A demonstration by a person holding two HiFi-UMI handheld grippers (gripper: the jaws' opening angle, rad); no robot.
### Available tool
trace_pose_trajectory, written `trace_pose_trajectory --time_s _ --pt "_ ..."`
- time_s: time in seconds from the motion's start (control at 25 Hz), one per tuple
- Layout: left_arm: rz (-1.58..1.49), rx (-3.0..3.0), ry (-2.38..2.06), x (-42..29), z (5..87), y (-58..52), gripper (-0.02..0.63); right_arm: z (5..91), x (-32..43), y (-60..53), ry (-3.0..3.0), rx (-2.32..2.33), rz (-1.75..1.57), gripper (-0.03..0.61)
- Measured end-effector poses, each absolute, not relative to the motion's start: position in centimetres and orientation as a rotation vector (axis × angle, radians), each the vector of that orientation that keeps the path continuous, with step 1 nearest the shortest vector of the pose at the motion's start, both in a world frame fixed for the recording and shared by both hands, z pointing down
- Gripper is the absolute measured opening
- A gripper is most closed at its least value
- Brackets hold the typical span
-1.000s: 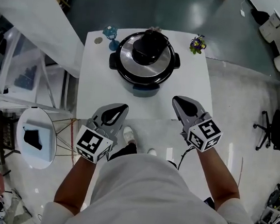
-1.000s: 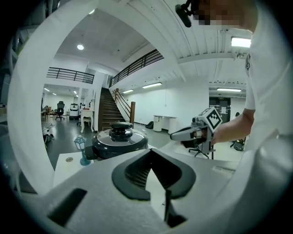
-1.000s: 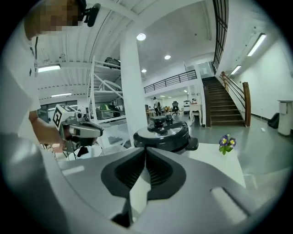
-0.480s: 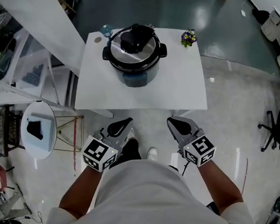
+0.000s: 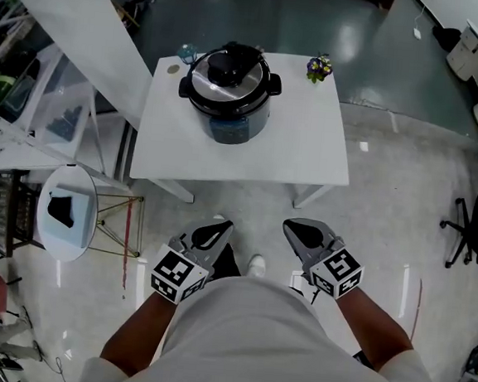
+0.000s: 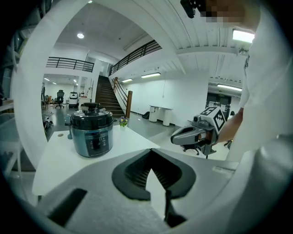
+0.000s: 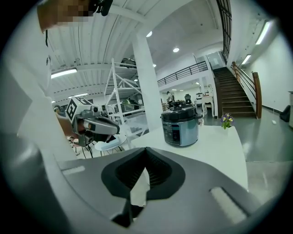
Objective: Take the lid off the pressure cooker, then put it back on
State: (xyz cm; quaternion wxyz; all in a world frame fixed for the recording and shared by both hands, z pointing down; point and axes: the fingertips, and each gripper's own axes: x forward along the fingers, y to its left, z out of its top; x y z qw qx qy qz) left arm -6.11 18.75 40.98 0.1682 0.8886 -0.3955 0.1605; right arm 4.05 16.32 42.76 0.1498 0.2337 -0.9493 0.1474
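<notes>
The pressure cooker point(image 5: 227, 93) stands at the far side of a white table point(image 5: 301, 150), its black lid point(image 5: 232, 66) seated on top. The cooker point(image 6: 91, 135) also shows in the left gripper view and, as the cooker point(image 7: 180, 126), in the right gripper view, well ahead of both jaws. My left gripper point(image 5: 217, 228) and right gripper point(image 5: 292, 226) hang over the floor, short of the table's near edge. Both are shut with nothing held. In each gripper view the other gripper shows at the side: the right gripper point(image 6: 176, 135) and the left gripper point(image 7: 116, 129).
A small pot of purple flowers point(image 5: 319, 67) and a blue glass point(image 5: 187, 53) stand at the table's far corners. A round white side table point(image 5: 64, 212) with a dark object is at left. An office chair point(image 5: 477, 228) stands at right. Shelving runs along the left.
Both grippers have drawn back from over the table's near edge to above the floor. The table and cooker now lie farther ahead. The lid stays on the cooker.
</notes>
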Motion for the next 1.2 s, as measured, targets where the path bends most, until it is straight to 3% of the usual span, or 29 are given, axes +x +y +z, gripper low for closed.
trace_pose_trajectory --time_s 1.2 --pt "0.463 2.530 -1.133 -5.6 41.8 20.7 0.006 42.5 3.8 18.8 -2.732 0.624 0.357 0.012"
